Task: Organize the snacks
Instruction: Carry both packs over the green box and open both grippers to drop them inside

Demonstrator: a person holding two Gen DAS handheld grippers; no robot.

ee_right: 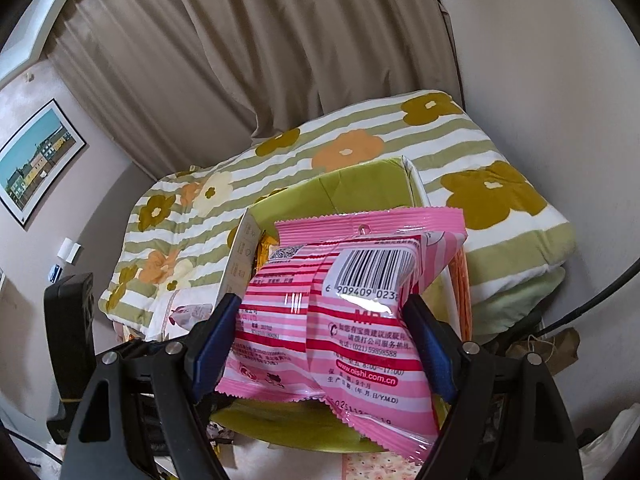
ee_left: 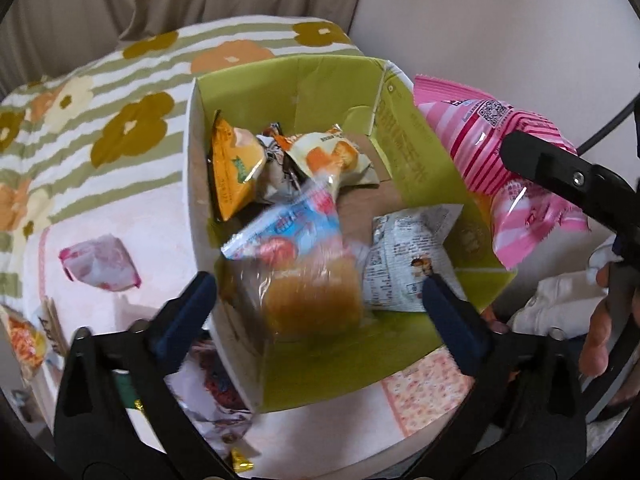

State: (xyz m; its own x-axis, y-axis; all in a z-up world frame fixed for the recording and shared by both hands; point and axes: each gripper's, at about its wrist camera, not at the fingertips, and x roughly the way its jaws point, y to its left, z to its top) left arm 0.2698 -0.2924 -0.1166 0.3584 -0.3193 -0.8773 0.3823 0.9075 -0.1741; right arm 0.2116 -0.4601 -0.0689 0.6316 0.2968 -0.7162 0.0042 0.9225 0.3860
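Observation:
A cardboard box with a green inside [ee_left: 320, 80] stands on the bed and holds several snack packets: an orange one [ee_left: 234, 168], a cream one [ee_left: 332, 156] and a white printed one [ee_left: 404, 264]. My left gripper [ee_left: 318, 284] hovers open over the box. A blurred clear-wrapped bread [ee_left: 308, 292] with a blue and red label lies between and below its blue pads, which do not touch it. My right gripper [ee_right: 320, 308] is shut on a pink striped snack bag [ee_right: 348, 320] just above the box's near rim [ee_right: 360, 184]. The same pink bag [ee_left: 492, 148] shows right of the box in the left wrist view.
A pink-and-white packet [ee_left: 100, 264] lies on the bed left of the box, with more packets at the near left [ee_left: 24, 340]. A folded flowered quilt [ee_right: 500, 196] sits behind the box, against a curtain and wall. A person's hand [ee_left: 600, 332] is at right.

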